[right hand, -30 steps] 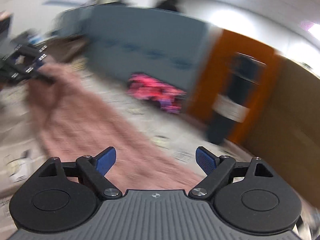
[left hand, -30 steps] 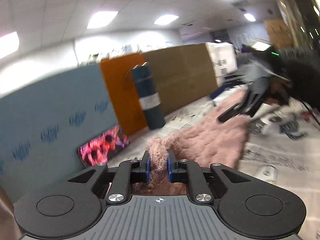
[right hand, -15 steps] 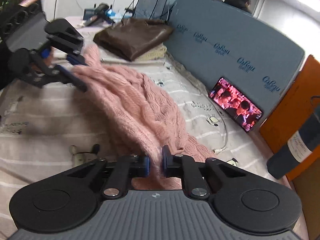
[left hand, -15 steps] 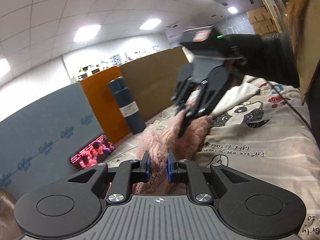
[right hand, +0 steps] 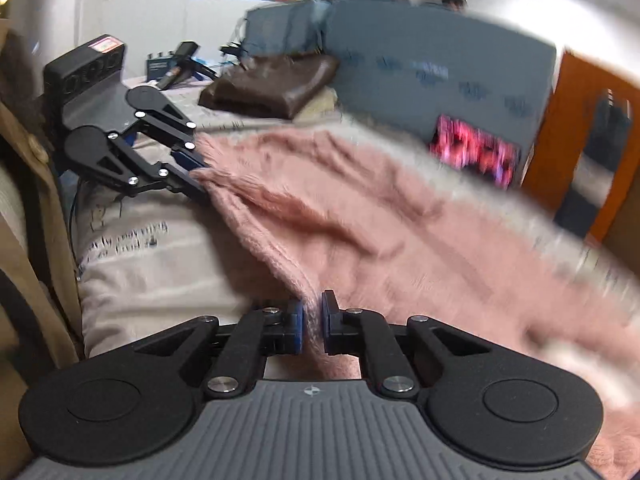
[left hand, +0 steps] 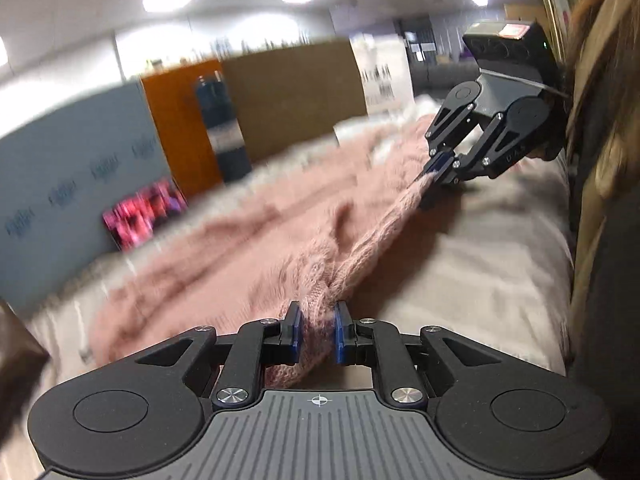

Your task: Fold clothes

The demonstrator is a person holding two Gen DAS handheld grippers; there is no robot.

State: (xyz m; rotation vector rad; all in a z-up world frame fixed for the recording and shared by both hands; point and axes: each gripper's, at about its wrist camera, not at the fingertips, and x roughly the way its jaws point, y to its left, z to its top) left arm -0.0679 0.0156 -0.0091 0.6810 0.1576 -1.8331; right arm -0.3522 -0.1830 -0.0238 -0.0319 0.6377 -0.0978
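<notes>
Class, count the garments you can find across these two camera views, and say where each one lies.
2. The pink sweater is spread on the bed, pinched by the left gripper and right gripper. A folded brown garment lies behind it. Others may be hidden.

Left wrist view: low over the bed (left hand: 480,264), facing the blue panel (left hand: 80,168).
Right wrist view: low, opposite end.
Shared: pink sweater (left hand: 248,248), panel.

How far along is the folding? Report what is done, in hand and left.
Done: the pink sweater is gripped at two points and spread over the bed sheet. In hand: the left tongs and right tongs hold one edge pulled taut between them. Left: no fold shows yet; all folding remains.
</notes>
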